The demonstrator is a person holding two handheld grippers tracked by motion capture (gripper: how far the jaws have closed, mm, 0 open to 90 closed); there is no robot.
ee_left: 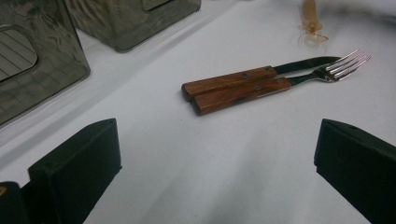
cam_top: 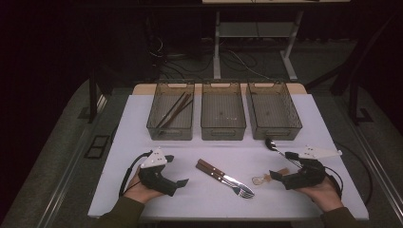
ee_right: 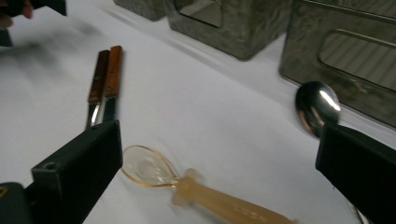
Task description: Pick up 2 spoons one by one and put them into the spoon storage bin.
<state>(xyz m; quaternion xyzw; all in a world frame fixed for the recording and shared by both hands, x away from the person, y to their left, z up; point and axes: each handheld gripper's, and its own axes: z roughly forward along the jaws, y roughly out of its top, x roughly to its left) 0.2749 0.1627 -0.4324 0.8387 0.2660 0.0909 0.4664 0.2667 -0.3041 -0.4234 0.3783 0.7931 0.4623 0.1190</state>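
i hold my left gripper (cam_top: 182, 182) and right gripper (cam_top: 274, 175) spread wide, empty. wooden-handled knife and fork (ee_left: 261, 81) lie between them; translucent amber plastic spoon (ee_right: 187, 186) sits between my right jaws.

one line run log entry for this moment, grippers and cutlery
left gripper: open, empty | right gripper: open, over clear spoon | knife and fork: side by side mid-table | left bin: chopsticks

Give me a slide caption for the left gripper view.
Open left gripper facing a wooden-handled knife and fork lying side by side on the white table.
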